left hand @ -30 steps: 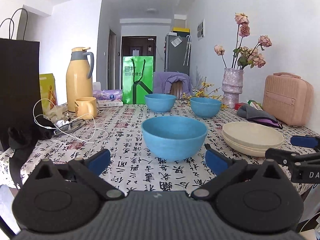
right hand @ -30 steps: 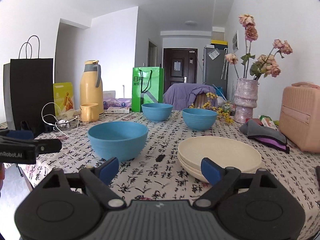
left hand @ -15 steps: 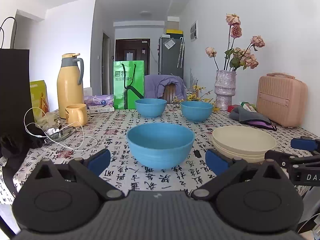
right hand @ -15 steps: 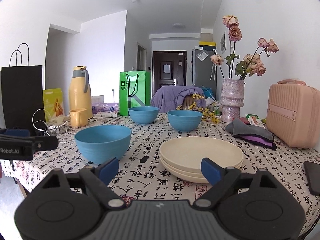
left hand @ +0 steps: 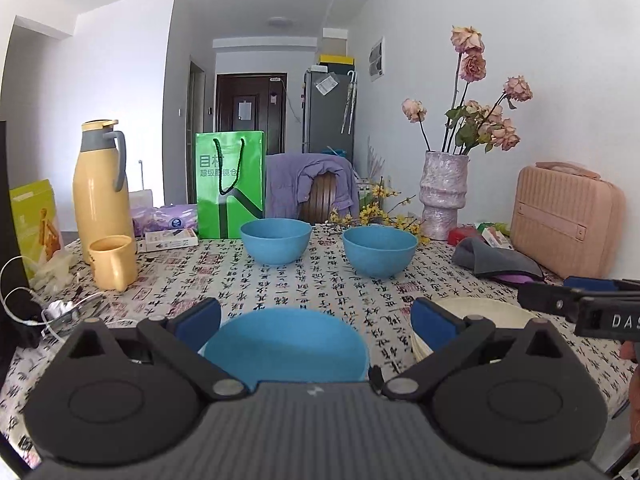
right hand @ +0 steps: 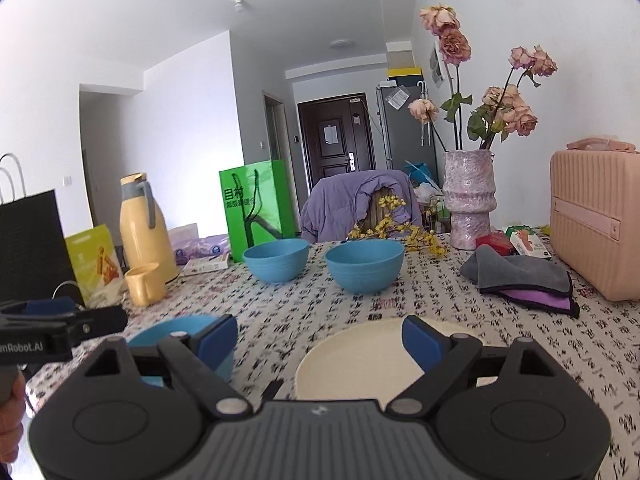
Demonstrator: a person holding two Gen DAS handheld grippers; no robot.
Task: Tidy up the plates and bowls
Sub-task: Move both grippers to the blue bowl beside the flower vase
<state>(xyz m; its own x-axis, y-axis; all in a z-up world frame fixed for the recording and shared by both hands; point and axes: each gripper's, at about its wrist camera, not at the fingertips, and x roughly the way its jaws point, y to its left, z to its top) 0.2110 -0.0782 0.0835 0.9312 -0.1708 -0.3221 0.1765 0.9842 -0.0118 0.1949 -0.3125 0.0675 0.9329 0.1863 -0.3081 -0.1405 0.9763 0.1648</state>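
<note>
Left wrist view: the near blue bowl (left hand: 286,344) is framed by the spread, empty left gripper (left hand: 316,322); a shallow bite could tip it against the cream plates (left hand: 480,312).

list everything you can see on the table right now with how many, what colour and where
bowls: three, blue; one near, between the left tool's fingers, two mid-table
plates: cream stack, count unclear; near right
flask: one, yellow; far left
cup: one, yellow; before the flask
green bag: one; far edge
black bag: one; left edge
yellow packet: one; beside the black bag
vase: one, pale pink, dried roses; far right
case: one, pink; right edge
cloths: grey over purple; before the case
cable: white; left
left tool: black, blue pads, open
right tool: same, open over the plates
</note>
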